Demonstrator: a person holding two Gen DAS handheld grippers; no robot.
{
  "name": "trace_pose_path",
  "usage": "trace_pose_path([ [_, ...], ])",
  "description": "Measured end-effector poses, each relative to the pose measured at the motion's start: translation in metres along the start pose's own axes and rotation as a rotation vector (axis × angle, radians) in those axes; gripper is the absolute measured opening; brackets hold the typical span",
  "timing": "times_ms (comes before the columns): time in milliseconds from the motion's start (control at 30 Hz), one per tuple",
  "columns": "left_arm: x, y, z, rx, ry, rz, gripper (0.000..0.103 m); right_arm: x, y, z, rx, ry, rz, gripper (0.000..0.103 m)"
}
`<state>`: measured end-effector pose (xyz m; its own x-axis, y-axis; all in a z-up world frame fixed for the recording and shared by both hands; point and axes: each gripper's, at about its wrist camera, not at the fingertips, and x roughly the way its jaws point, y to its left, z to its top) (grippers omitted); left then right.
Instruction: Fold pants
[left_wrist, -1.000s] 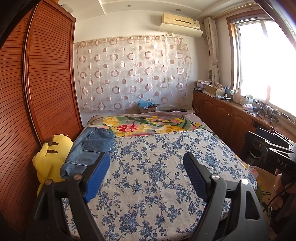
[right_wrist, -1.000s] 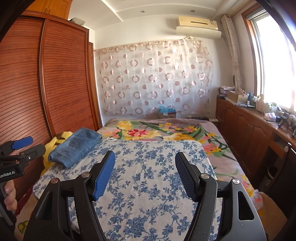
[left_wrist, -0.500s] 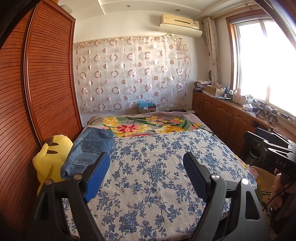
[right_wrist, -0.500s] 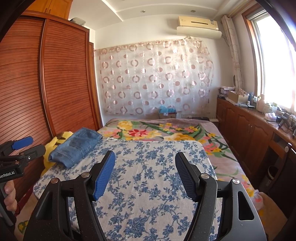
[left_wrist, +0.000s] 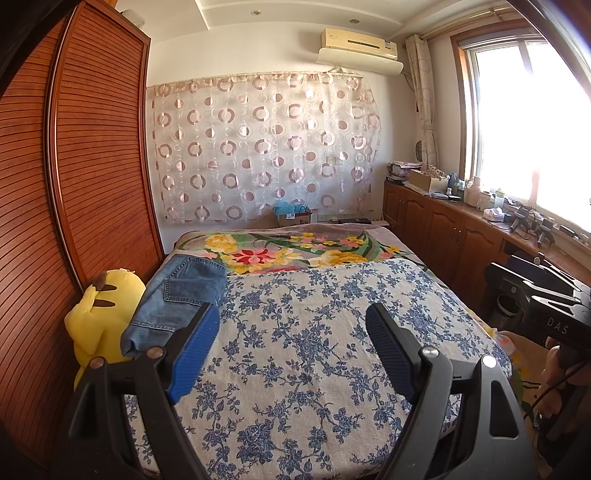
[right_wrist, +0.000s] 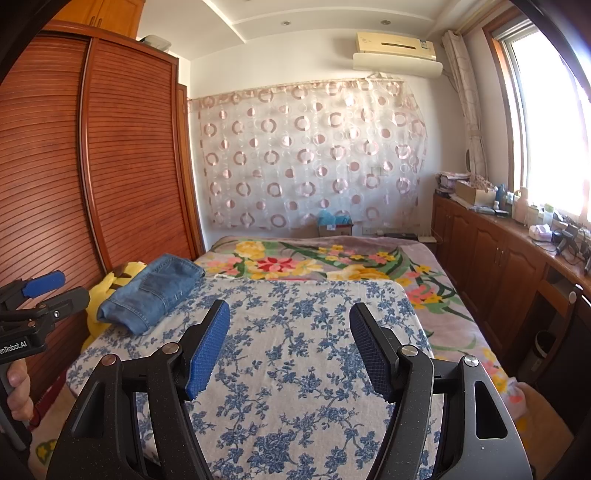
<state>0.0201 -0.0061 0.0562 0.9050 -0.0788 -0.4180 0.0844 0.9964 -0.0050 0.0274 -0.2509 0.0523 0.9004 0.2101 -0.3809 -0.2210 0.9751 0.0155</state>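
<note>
Both grippers gape empty above the bedspread (left_wrist: 295, 332): left gripper (left_wrist: 291, 347), right gripper (right_wrist: 288, 341). Folded jeans (left_wrist: 177, 295) lie at the bed's left edge, against the yellow plush toy (left_wrist: 99, 325) by the wardrobe (left_wrist: 74, 166). Nothing between jaws and jeans.

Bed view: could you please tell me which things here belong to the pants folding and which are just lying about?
Job:
- folded jeans
- blue floral sheet
- left tool, open
- right tool, open

Lying about:
- yellow plush toy
- flowered blanket
- windowsill clutter

Bright daylight, window (left_wrist: 532, 122) perhaps overexposed, fisheye-warped edges
</note>
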Motion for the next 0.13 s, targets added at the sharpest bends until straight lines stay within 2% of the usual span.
trace_pose_path([
  [133,0.0002,0.0002,-0.0006,0.0,0.001,-0.001,0.082,-0.0001,0.0,-0.0003,0.0,0.0,0.0,0.069],
])
